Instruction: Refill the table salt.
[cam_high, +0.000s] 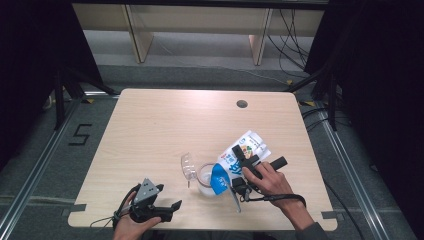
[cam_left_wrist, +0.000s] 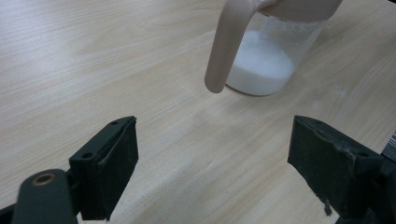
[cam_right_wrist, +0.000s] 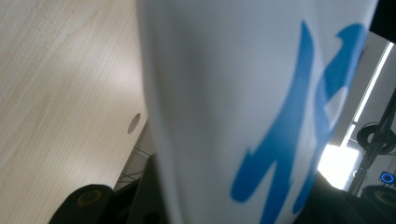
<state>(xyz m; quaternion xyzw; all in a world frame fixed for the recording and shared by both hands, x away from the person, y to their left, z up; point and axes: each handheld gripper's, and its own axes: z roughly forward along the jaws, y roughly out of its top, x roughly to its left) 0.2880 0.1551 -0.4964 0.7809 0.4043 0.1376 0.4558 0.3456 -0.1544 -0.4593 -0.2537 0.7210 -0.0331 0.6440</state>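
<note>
A white pouch (cam_high: 239, 159) is pinched by the right gripper (cam_high: 243, 172) and tipped mouth-down over the jug (cam_high: 205, 179) near the table's (cam_high: 165, 125) front edge, so pouring appears to be in hand; white powder already lies in the jug. Next, steadying the tilt seems called for. The left gripper (cam_high: 167, 210) rests spread and empty. Counted: one pouch, one jug, one clear lid (cam_high: 188, 165), two grippers.

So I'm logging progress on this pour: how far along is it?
Done: the lid lies off beside the clear container, which already holds white powder. In hand: the right gripper holds the white-and-blue bag tipped over the container's mouth. The left gripper rests open. Left: finishing the pour, setting the bag down, probably relidding.
</note>
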